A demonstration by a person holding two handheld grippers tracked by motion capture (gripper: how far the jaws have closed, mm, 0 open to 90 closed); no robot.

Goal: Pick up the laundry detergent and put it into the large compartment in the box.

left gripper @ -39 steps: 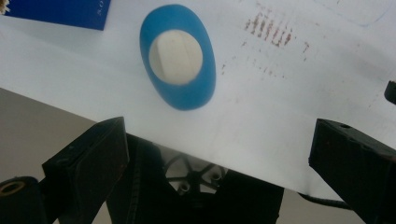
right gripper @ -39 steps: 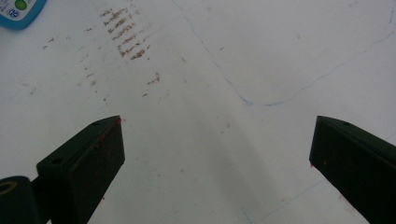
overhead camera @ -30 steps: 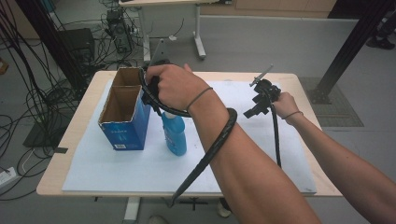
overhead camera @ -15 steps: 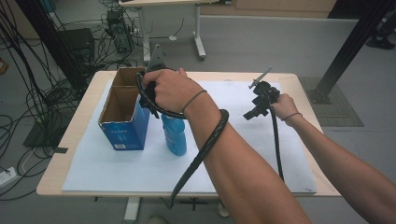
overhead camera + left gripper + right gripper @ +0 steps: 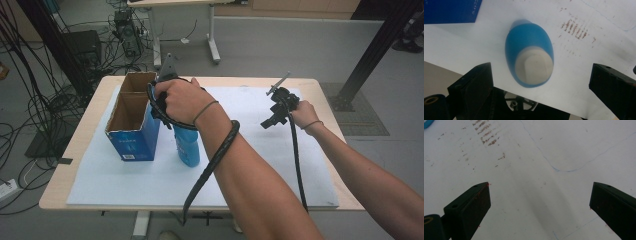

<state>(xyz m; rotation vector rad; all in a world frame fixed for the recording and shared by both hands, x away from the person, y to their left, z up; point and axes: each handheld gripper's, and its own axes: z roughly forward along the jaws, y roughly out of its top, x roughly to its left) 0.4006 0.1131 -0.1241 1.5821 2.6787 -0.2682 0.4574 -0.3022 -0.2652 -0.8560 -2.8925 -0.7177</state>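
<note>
White table sheet (image 5: 250, 165): left gripper (image 5: 541, 82) spread wide above upright blue bottle (image 5: 530, 58); right gripper (image 5: 540, 205) spread, empty.

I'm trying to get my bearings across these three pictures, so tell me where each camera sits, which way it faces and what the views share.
High view: fixed above the person's side, looking forward and down on the table; both forearms, left hand-held gripper over the blue bottle, right hand-held gripper.
Left gripper view: rides the left hand-held gripper, looking straight down onto the bottle's white cap; two open black jaws.
Right gripper view: rides the right hand-held gripper, facing the white sheet; two open jaws.
Shared: bottle and blue box appear in high and left gripper views.
</note>
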